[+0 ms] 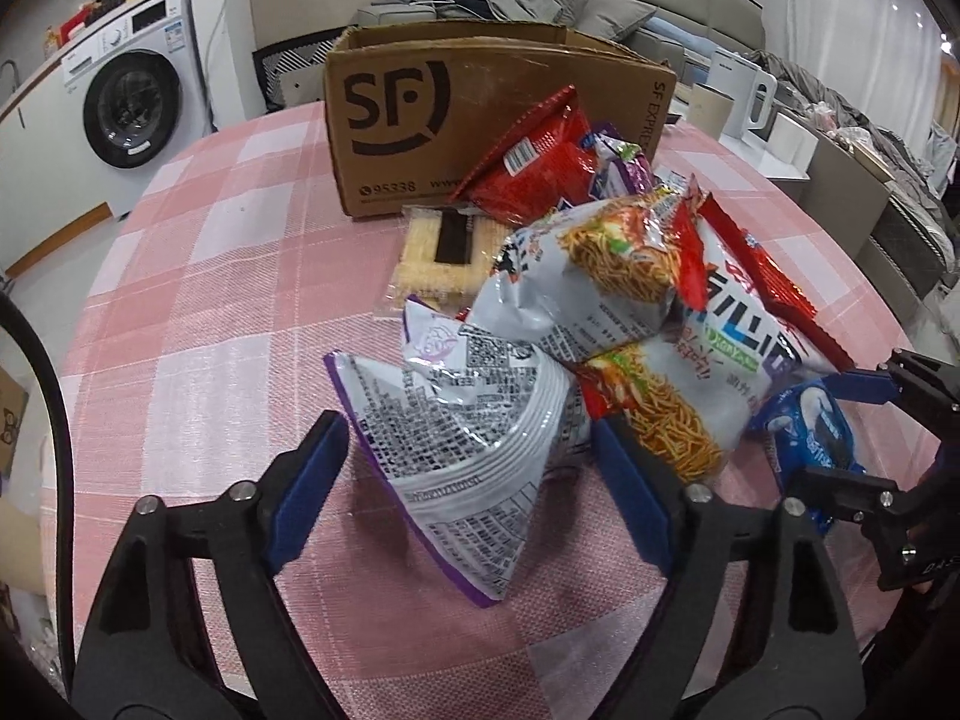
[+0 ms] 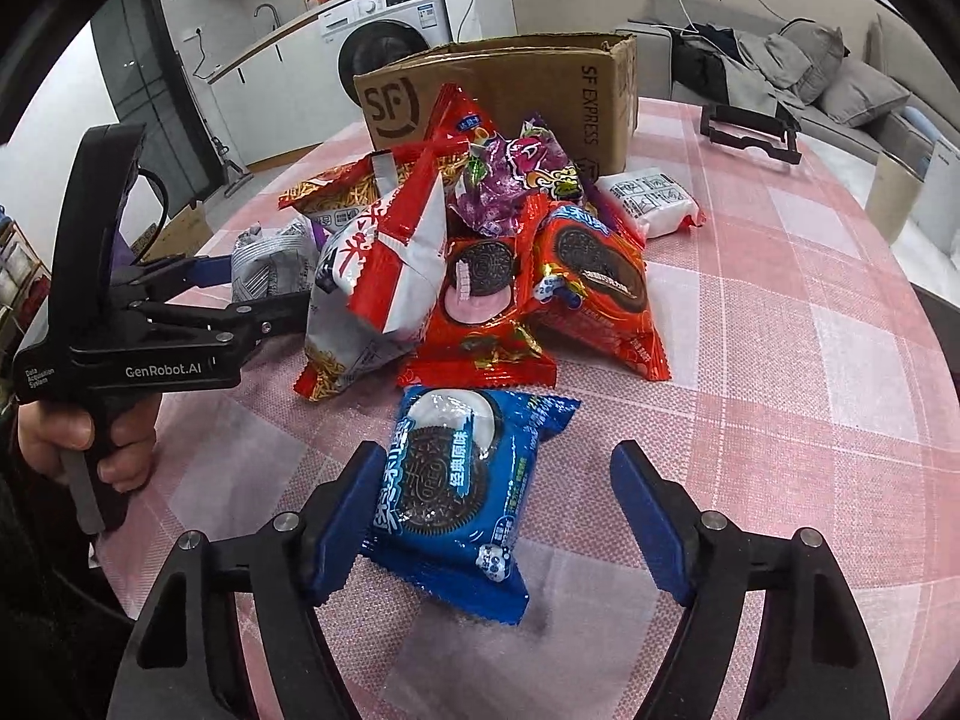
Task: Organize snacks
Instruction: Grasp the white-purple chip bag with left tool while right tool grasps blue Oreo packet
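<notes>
1. Left gripper [image 1: 468,468]: jaws partly parted, straddling a silver-and-purple snack bag [image 1: 474,456]; whether the pads press it cannot be told.
2. Right gripper [image 2: 495,516]: jaws apart around a blue Oreo pack [image 2: 462,492]; left pad touching, right pad clear.
3. Remaining snacks are heaped on the pink checked tablecloth [image 2: 810,360], before an open SF Express carton [image 2: 522,90].
</notes>
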A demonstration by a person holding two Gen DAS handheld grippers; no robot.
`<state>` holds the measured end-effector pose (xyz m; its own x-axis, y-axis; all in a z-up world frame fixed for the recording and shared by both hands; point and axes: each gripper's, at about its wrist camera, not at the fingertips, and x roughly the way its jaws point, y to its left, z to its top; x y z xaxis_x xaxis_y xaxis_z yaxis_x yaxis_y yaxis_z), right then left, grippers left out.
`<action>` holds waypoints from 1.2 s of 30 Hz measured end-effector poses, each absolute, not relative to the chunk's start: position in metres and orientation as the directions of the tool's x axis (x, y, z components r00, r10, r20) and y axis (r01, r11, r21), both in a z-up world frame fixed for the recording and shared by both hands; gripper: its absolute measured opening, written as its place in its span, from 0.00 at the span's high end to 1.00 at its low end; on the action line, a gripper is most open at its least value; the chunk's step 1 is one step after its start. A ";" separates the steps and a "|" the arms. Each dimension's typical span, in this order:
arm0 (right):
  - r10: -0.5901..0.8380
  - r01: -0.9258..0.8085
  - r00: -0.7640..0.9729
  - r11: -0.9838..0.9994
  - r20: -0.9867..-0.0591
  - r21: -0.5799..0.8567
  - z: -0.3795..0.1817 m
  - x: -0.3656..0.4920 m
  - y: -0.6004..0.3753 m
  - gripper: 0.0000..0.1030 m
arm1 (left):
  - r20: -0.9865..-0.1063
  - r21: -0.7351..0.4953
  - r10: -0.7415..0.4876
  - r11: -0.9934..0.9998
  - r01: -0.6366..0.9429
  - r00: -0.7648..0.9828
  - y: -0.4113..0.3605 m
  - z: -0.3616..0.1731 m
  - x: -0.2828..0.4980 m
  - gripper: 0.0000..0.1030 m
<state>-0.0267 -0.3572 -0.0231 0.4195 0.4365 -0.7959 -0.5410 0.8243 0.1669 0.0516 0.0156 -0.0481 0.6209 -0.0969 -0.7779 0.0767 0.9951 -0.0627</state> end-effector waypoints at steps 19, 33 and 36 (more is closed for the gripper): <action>0.441 -0.519 0.444 0.836 -0.780 0.177 -0.021 -0.030 -0.366 0.56 | -0.751 -0.150 -0.170 0.985 0.085 0.638 0.024 -0.047 0.027 0.58; 0.476 -0.506 0.504 0.839 -0.721 0.199 0.000 -0.030 -0.380 0.56 | -0.698 -0.169 -0.168 0.983 0.068 0.696 0.028 -0.017 -0.001 0.59; 0.478 -0.502 0.522 0.842 -0.706 0.198 0.005 -0.029 -0.384 0.56 | -0.687 -0.173 -0.167 0.983 0.064 0.707 0.029 -0.011 -0.004 0.59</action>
